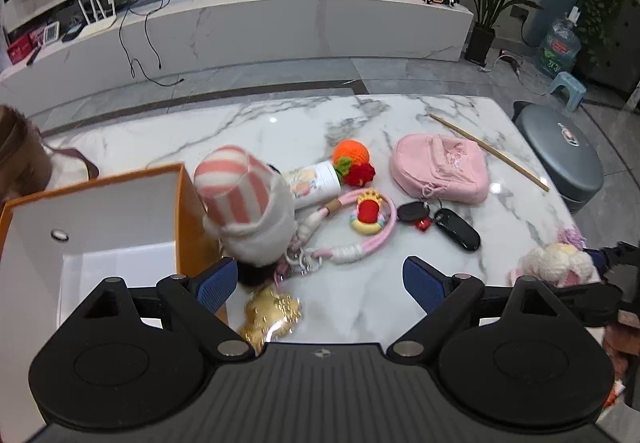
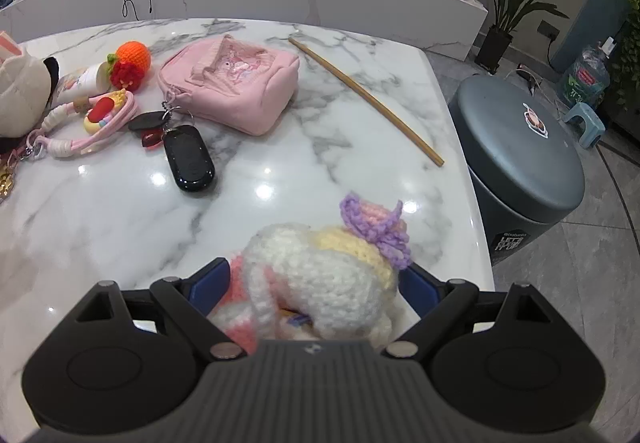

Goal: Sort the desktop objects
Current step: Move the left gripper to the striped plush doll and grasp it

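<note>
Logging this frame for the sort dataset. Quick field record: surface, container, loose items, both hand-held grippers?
surface: marble table
container: orange box, open, at the table's left end
loose items: pink pouch, black key fob, wooden stick, orange crochet ball, pink rope strap, striped plush beside the box
left hand-held gripper: open, nothing between the fingers
right hand-held gripper: jaws wide, white crochet toy between the fingers; whether it is gripped is unclear
</note>
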The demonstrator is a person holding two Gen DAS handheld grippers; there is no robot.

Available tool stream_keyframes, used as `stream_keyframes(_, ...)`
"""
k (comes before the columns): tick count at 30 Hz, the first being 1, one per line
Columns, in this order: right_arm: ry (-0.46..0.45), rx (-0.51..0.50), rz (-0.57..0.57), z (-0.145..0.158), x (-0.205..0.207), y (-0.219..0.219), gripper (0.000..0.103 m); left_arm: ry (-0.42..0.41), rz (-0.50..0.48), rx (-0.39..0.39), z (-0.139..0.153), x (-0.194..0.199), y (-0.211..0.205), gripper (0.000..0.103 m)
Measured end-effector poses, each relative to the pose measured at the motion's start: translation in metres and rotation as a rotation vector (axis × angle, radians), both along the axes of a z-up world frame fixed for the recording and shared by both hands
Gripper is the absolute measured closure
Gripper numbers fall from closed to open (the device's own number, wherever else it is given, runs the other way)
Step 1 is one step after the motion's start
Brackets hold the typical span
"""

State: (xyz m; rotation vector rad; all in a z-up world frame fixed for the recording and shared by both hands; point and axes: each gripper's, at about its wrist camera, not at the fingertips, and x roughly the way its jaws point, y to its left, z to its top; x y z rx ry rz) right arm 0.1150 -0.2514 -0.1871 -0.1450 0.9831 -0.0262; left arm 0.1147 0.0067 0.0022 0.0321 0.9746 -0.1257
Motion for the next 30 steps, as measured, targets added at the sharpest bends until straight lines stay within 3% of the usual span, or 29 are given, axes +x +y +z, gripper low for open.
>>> stream_keyframes(7, -0.008, 0.023, -0.002, 0.002, 0.001, -0.004, 0.012, -0.005, 0.131, 0.094, -0.003, 0.051, 0.015, 0.000)
stream_keyframes(10, -0.004, 0.027, 0.002, 0.002, 0.002, -0.003, 0.012, 0.000, 0.120, 0.159, -0.005, 0.071, 0.016, 0.000)
stream_keyframes(15, -0.001, 0.026, 0.008, 0.000, 0.003, -0.002, 0.012, 0.114, 0.059, 0.248, -0.026, 0.094, 0.011, 0.000)
stream_keyframes(17, -0.003, 0.028, 0.007, 0.001, 0.004, -0.003, 0.012, 0.149, 0.032, 0.250, -0.034, 0.096, 0.009, 0.000)
stream_keyframes(21, -0.002, 0.032, 0.003, 0.000, 0.006, -0.004, 0.012, 0.143, 0.011, 0.330, -0.043, 0.091, -0.002, 0.000)
stream_keyframes(25, 0.001, 0.031, 0.004, -0.001, 0.007, -0.005, 0.012, 0.124, -0.021, 0.356, -0.038, 0.073, -0.009, 0.000)
stream_keyframes(30, 0.002, 0.032, 0.003, -0.001, 0.007, -0.006, 0.012, 0.020, -0.059, 0.494, -0.017, 0.056, -0.028, 0.000)
